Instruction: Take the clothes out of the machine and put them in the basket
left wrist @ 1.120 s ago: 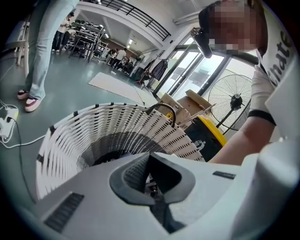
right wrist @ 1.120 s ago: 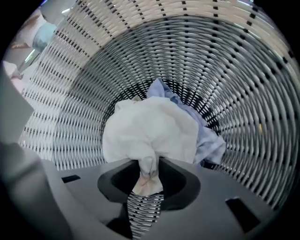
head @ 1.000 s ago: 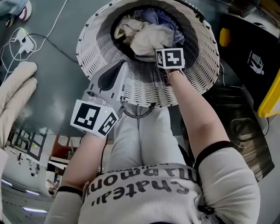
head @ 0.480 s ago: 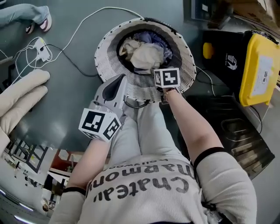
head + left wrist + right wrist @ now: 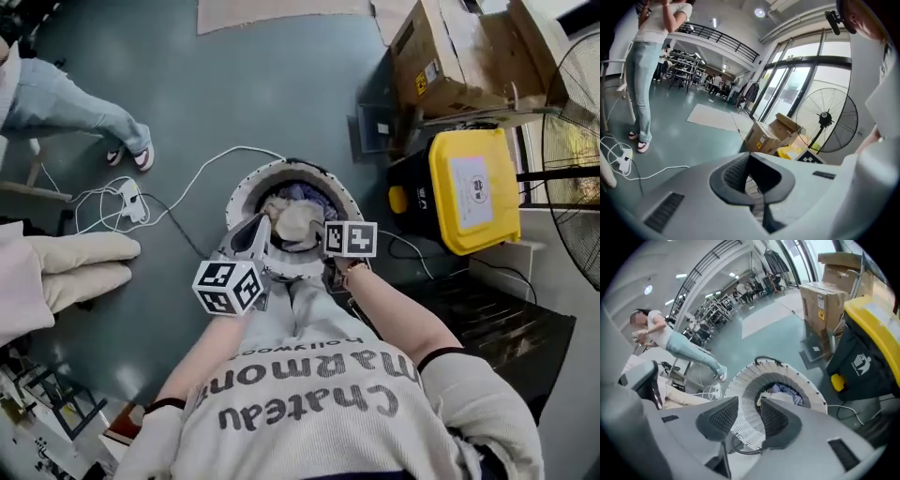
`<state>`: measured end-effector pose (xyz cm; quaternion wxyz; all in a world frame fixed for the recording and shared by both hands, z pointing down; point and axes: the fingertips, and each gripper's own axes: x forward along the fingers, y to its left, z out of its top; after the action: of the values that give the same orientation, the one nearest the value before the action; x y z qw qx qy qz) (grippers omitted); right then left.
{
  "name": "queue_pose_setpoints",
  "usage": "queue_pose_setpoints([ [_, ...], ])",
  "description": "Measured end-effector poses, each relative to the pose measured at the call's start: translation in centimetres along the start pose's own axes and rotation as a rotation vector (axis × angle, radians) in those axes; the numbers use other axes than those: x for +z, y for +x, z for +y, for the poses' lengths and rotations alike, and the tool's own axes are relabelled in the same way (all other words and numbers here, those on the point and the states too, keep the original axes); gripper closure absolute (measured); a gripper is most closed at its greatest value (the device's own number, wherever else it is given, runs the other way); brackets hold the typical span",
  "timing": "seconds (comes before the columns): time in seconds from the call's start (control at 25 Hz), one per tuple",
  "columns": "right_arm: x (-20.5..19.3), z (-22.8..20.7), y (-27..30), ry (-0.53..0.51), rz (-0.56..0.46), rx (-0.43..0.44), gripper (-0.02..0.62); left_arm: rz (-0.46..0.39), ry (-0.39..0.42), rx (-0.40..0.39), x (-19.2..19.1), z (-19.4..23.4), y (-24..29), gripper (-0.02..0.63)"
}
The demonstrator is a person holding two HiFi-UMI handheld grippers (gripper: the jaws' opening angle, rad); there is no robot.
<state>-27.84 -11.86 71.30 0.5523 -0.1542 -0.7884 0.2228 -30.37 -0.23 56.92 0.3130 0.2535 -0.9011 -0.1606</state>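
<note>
- The white woven basket (image 5: 246,190) stands on the grey floor (image 5: 234,84), just in front of the person's legs.
- The clothes (image 5: 292,223) lie inside the basket: a cream piece on top, with a bluish-purple one showing behind it.
- The left gripper (image 5: 750,159) is held in the air above the basket's near rim and touches nothing. Its fingers meet at the tips and nothing is between them.
- The right gripper (image 5: 749,401) hangs above the basket's near rim, pointing down at it and clear of it. Its fingers stand apart and have just been closing. Only the basket far below shows through the gap, so it holds nothing.
- The two grippers are side by side, near each other, the left one towards the left of the head view.
- A black bin with a yellow lid (image 5: 473,192) stands to the right of the basket, with cardboard boxes (image 5: 450,47) beyond it and a large fan (image 5: 574,159) at the right edge.
- A white cable (image 5: 202,173) runs across the floor from the basket's left side towards a standing person in jeans (image 5: 66,98).
- Cream cushions (image 5: 80,272) lie at the left edge.
</note>
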Motion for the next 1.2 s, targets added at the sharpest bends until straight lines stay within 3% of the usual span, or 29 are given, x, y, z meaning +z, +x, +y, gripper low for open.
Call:
queue_pose_setpoints([
  [0.2, 7.8, 4.0, -8.5, -0.007, -0.199, 0.007, 0.480, -0.115, 0.068, -0.076, 8.7, -4.9, -1.4, 0.598],
  [0.36, 13.1, 7.7, -16.0, 0.006, -0.416, 0.052, 0.523, -0.216, 0.100, -0.155, 15.1, -7.7, -4.3, 0.598],
  [0.48, 17.0, 11.2, -22.5, -0.048, -0.617, 0.115, 0.539, -0.317, 0.121, -0.241, 20.1, -9.2, -7.2, 0.598],
  [0.6, 19.1, 15.2, -28.1, -0.122, -0.784, 0.105, 0.541, -0.340, 0.173, -0.302, 23.7, -9.6, -10.3, 0.598],
  [0.92, 15.9, 24.9, -36.1, -0.201, -1.045, -0.016, 0.541, -0.347, 0.278, -0.436, 26.7, -9.3, -17.1, 0.598],
  [1.2, 10.5, 27.2, -37.0, -0.207, -1.075, -0.187, 0.541, -0.322, 0.268, -0.553, 25.5, -8.6, -20.2, 0.598],
])
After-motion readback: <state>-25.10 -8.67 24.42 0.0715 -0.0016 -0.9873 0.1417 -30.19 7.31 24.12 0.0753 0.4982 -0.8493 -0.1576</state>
